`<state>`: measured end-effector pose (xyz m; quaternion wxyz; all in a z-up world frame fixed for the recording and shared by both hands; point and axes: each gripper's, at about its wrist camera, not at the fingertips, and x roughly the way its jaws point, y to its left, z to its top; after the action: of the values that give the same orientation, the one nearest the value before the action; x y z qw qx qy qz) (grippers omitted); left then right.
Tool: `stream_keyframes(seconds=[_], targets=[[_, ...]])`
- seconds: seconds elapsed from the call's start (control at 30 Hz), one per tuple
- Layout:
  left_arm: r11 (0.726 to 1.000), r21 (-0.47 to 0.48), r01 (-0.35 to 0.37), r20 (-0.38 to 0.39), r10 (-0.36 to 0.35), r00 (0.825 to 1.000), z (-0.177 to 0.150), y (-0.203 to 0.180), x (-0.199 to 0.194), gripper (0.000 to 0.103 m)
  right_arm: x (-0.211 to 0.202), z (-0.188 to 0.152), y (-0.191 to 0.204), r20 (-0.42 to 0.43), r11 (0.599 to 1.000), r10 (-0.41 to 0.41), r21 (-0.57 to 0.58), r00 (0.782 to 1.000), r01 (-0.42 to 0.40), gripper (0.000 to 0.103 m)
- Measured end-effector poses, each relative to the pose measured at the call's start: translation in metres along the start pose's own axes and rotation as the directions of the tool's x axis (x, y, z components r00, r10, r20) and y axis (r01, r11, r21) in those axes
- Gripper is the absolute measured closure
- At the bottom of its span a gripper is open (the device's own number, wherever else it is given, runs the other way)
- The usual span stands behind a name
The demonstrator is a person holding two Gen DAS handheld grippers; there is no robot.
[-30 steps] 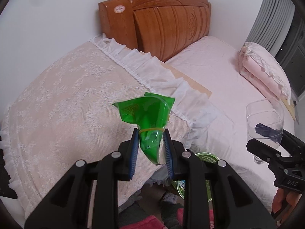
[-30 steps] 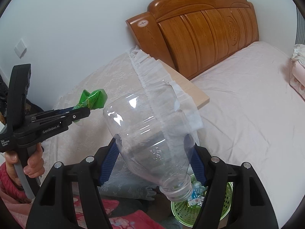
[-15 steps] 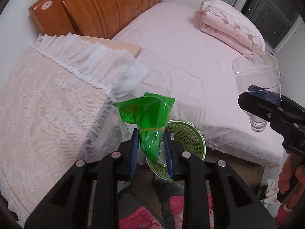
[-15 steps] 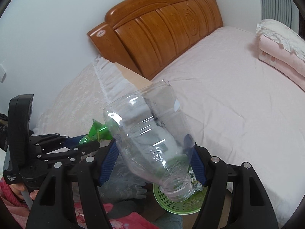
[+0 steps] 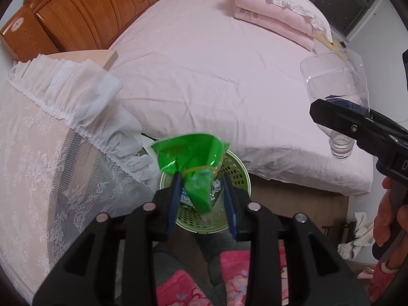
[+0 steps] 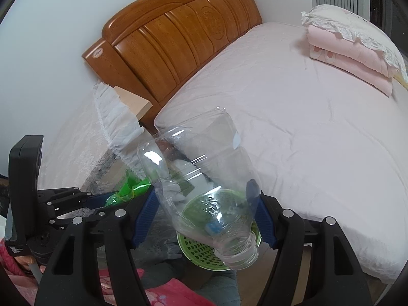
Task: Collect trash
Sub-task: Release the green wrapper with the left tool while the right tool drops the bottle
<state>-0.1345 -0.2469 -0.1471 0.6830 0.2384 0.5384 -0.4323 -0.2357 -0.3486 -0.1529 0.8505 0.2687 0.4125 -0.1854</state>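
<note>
My left gripper (image 5: pixel 201 193) is shut on a green plastic bag (image 5: pixel 193 163) tied with a rubber band, held right above a green perforated trash basket (image 5: pixel 236 176) on the floor by the bed. My right gripper (image 6: pixel 204 204) is shut on a clear, capless plastic bottle (image 6: pixel 201 178), mouth pointing down, above the same basket (image 6: pixel 196 251). The bottle (image 5: pixel 336 89) and right gripper show at the right of the left wrist view. The bag (image 6: pixel 132 188) and left gripper show at the left of the right wrist view. The basket holds some wrappers.
A bed with a pink sheet (image 5: pixel 216 76) and wooden headboard (image 6: pixel 178 40) fills the back. Folded pink bedding (image 5: pixel 278 20) lies on it. A lace-covered table (image 5: pixel 38 153) stands to the left. A person's legs in pink patterned trousers (image 5: pixel 242 275) are below.
Both grippers swung right and down from the lace table toward the basket. The bag now hangs over the basket, and the bottle has come closer above it. Both grips are unchanged.
</note>
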Motion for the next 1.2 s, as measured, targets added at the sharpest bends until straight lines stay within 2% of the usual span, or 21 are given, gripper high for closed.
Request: stream_keyframes(seconds=[0.03, 0.07, 0.1, 0.2, 0.3, 0.4, 0.67, 0.87, 0.97, 1.03, 1.1, 1.13, 1.17, 1.2], targets=[[1.000, 0.000, -0.001, 0.001, 0.001, 1.000, 0.000, -0.001, -0.001, 0.050, -0.001, -0.002, -0.003, 0.000, 1.000, -0.001, 0.002, 1.000, 0.001, 0.034], [1.000, 0.001, -0.007, 0.007, 0.007, 1.000, 0.000, -0.002, -0.002, 0.036, -0.002, -0.003, -0.006, -0.001, 1.000, 0.000, 0.004, 1.000, 0.000, 0.034], [1.000, 0.005, -0.015, 0.016, 0.015, 1.000, -0.001, -0.004, -0.003, 0.027, -0.001, -0.004, -0.008, -0.002, 1.000, -0.001, 0.006, 1.000, 0.001, 0.034], [1.000, 0.018, -0.025, 0.039, 0.024, 0.999, 0.001, -0.008, -0.009, 0.016, 0.000, -0.005, -0.013, -0.010, 1.000, 0.000, 0.011, 1.000, 0.000, 0.034], [0.999, 0.021, -0.028, 0.058, 0.027, 0.998, 0.001, -0.009, -0.015, 0.011, 0.002, -0.004, -0.013, -0.014, 1.000, 0.002, 0.013, 1.000, -0.001, 0.034], [0.999, 0.020, -0.040, 0.078, 0.038, 0.996, 0.002, -0.008, -0.019, 0.008, 0.006, -0.006, -0.013, -0.023, 1.000, 0.004, 0.012, 1.000, -0.004, 0.034], [0.997, -0.012, -0.072, 0.098, 0.073, 0.992, 0.004, 0.002, -0.028, 0.008, 0.015, -0.006, -0.010, -0.051, 1.000, 0.009, 0.002, 0.999, -0.009, 0.034], [0.990, -0.068, -0.122, 0.135, 0.131, 0.982, 0.004, 0.025, -0.041, 0.008, 0.026, -0.009, -0.004, -0.087, 1.000, 0.003, -0.016, 0.996, -0.004, 0.034], [0.983, -0.120, -0.142, 0.141, 0.158, 0.977, 0.004, 0.043, -0.048, 0.008, 0.041, -0.013, 0.002, -0.144, 0.999, -0.012, -0.034, 0.989, 0.007, 0.034], [0.974, -0.154, -0.163, 0.142, 0.185, 0.972, 0.003, 0.056, -0.051, 0.008, 0.058, -0.020, 0.009, -0.220, 0.998, -0.016, -0.063, 0.975, 0.002, 0.033], [0.966, -0.184, -0.182, 0.137, 0.208, 0.968, 0.000, 0.068, -0.055, 0.008, 0.072, -0.023, 0.015, -0.270, 0.996, -0.046, -0.092, 0.962, 0.022, 0.026], [0.962, -0.197, -0.189, 0.134, 0.218, 0.967, -0.002, 0.075, -0.056, 0.008, 0.078, -0.024, 0.020, -0.276, 0.993, -0.087, -0.105, 0.957, 0.061, 0.015], [0.957, -0.212, -0.196, 0.131, 0.227, 0.965, -0.004, 0.081, -0.058, 0.008, 0.080, -0.023, 0.022, -0.279, 0.993, -0.089, -0.103, 0.956, 0.063, 0.007], [0.952, -0.229, -0.201, 0.130, 0.235, 0.963, -0.007, 0.088, -0.061, 0.008, 0.082, -0.019, 0.025, -0.287, 0.995, -0.077, -0.089, 0.955, 0.054, 0.005]])
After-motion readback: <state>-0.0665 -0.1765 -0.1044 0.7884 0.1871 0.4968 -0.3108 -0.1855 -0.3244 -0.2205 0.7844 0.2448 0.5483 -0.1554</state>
